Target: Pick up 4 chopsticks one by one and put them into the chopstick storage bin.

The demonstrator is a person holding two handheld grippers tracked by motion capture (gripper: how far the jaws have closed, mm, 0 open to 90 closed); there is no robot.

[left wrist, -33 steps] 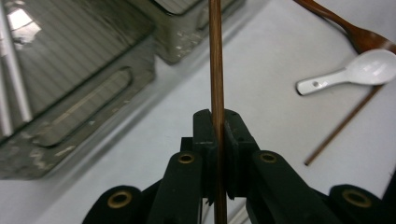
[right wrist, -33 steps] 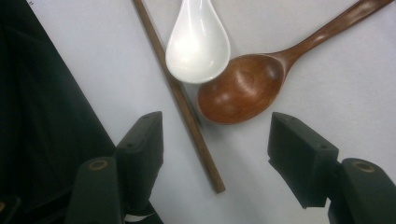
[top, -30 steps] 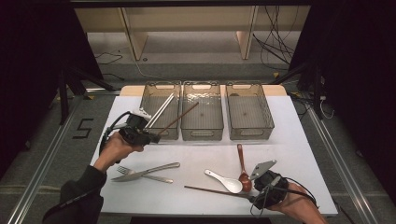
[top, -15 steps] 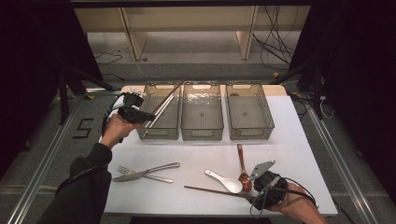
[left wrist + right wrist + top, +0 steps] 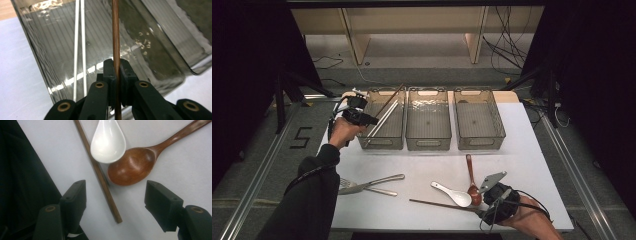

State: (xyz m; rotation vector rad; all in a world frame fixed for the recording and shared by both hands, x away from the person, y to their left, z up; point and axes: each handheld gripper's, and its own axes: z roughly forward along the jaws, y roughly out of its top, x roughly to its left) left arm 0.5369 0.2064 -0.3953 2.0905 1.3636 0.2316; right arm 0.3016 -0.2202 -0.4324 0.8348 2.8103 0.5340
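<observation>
Chopstick (image 5: 115,37), brown and wooden, sits pinched between the jaws of the left gripper (image 5: 115,75); the jaws are clenched on its near end, and the rest of the stick runs straight away from them, up the middle of the left gripper view. Its long axis follows the length of the left bin (image 5: 398,135) (smoky clear plastic); in the high view the chopstick (image 5: 388,102) slants from the left gripper (image 5: 373,120) at the bin's left rim up toward the bin's far end, its tip pointing away from the person and slightly to the right. Two white sticks (image 5: 79,37) lie inside the same bin, just left of the brown one in the left gripper view and nearly parallel to it.

Right gripper (image 5: 115,192) hangs low over the table's near edge with jaws spread wide, holding nothing; between them on the white top lie a second brown chopstick (image 5: 100,175), a white spoon (image 5: 108,140) and a wooden spoon (image 5: 130,168), the two bowls touching.
</observation>
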